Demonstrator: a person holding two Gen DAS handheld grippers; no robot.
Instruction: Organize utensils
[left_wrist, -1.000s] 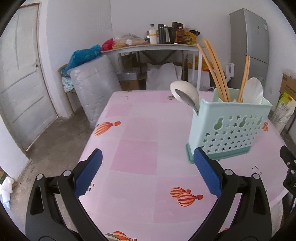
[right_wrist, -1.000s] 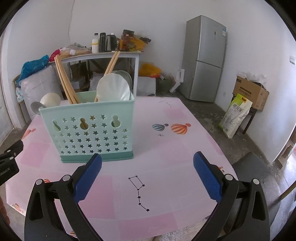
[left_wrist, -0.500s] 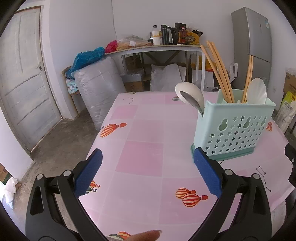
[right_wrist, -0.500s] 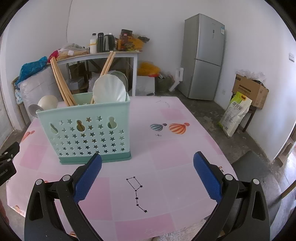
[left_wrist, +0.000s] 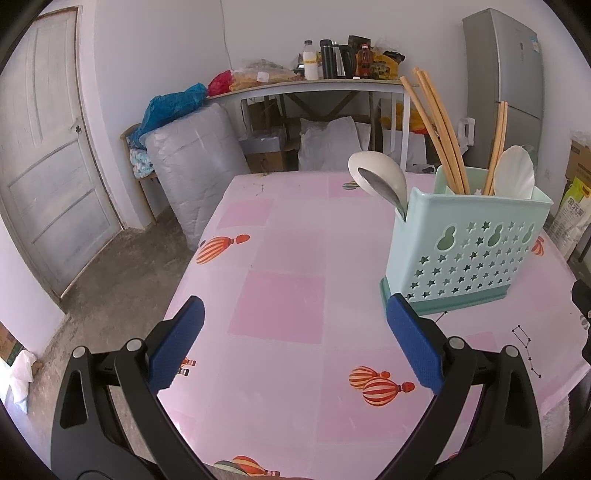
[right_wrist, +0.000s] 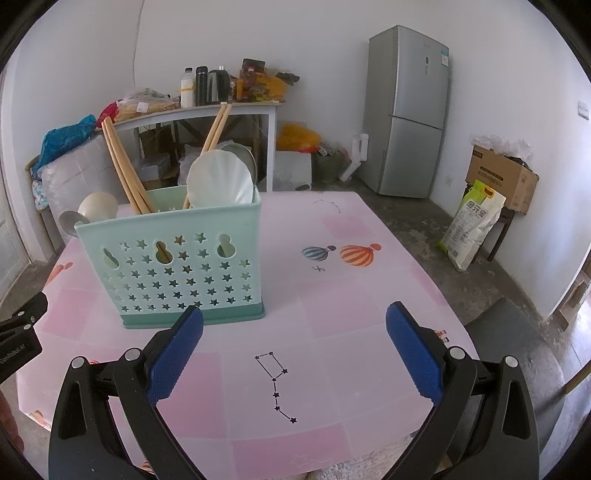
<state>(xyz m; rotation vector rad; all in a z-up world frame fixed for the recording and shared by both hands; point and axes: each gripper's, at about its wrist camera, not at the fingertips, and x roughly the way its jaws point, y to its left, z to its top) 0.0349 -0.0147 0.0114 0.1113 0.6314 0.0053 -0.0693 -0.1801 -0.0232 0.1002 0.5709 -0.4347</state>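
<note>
Mint utensil caddy (right_wrist: 177, 266) at 10 o'clock on the table (right_wrist: 351, 295), apparently already holding chopsticks (left_wrist: 439, 136) and spoons (left_wrist: 380, 177) upright; left gripper (left_wrist: 295, 350) and right gripper (right_wrist: 295, 350) hover empty, jaws spread wide.

Chopsticks (right_wrist: 123, 173) and spoons (right_wrist: 219, 182) stand in the caddy (right_wrist: 184, 266) on the table (right_wrist: 351, 295).
</note>
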